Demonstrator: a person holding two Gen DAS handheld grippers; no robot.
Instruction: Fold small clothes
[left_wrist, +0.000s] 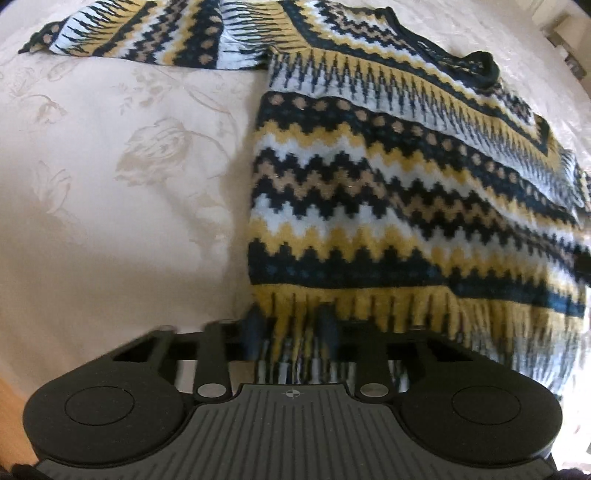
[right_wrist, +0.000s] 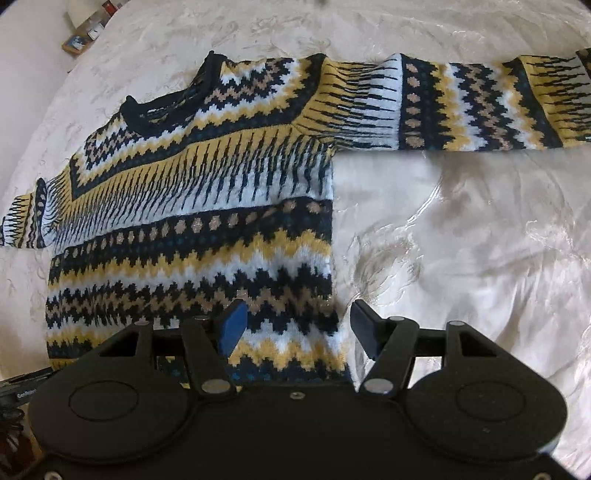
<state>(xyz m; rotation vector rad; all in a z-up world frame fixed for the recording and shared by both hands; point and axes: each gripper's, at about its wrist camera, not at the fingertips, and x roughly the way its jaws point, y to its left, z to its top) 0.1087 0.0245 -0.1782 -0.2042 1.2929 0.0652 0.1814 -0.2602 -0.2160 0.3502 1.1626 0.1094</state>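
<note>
A knitted sweater (left_wrist: 369, 184) with navy, yellow, white and tan zigzag bands lies flat on a cream bedspread (left_wrist: 110, 184), front up. One sleeve (left_wrist: 147, 37) stretches out sideways at the top. My left gripper (left_wrist: 291, 328) is down at the bottom hem's left corner; its blurred blue fingers (left_wrist: 255, 328) pinch the yellow fringed hem bunched between them. In the right wrist view the sweater (right_wrist: 184, 240) fills the left half, with its other sleeve (right_wrist: 480, 107) reaching right. My right gripper (right_wrist: 295, 328) hovers open over the lower right edge of the sweater, one finger over the knit, the other over the bedspread (right_wrist: 461, 240).
The shiny floral bedspread spreads wide on both sides of the sweater. Small items on a shelf (right_wrist: 85, 33) stand beyond the bed's far corner. A strip of wooden floor (left_wrist: 11, 417) shows at the near left edge. A dark device (right_wrist: 22, 391) sits at the lower left of the right wrist view.
</note>
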